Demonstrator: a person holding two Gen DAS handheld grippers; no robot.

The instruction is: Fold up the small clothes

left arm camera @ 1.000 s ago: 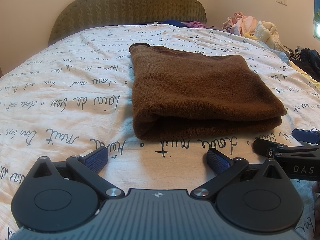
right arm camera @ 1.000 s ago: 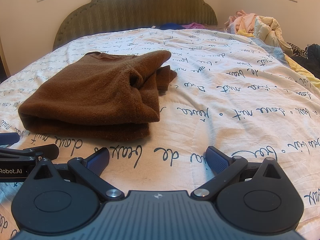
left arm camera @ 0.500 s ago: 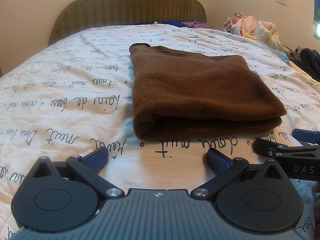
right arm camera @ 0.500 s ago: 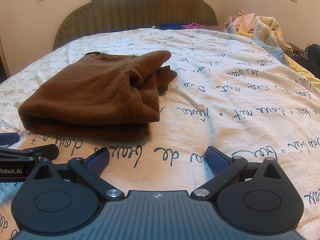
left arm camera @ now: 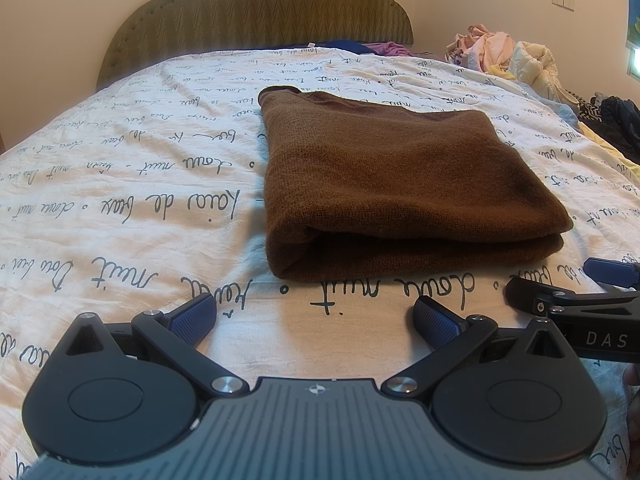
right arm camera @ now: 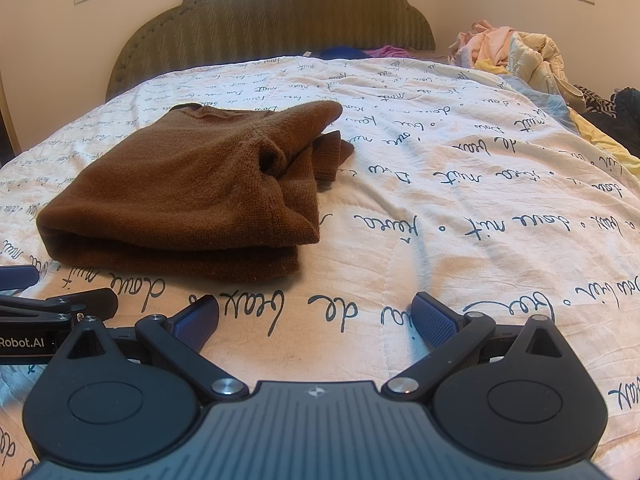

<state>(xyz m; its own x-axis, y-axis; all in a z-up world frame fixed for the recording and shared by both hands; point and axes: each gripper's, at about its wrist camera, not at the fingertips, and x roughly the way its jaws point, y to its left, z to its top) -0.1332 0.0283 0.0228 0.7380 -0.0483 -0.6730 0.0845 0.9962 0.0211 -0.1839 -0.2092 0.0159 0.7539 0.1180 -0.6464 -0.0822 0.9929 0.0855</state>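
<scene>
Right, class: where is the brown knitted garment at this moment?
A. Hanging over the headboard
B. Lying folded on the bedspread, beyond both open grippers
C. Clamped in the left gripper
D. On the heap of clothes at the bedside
B: the brown knitted garment lies folded on the bedspread, clear of the open left gripper and right gripper.

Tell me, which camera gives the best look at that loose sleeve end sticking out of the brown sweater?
The right wrist view. There the sleeve end pokes out at the right of the folded brown sweater, bunched and uncovered. The left wrist view shows the sweater only as a neat block; the sleeve end is hidden.
</scene>
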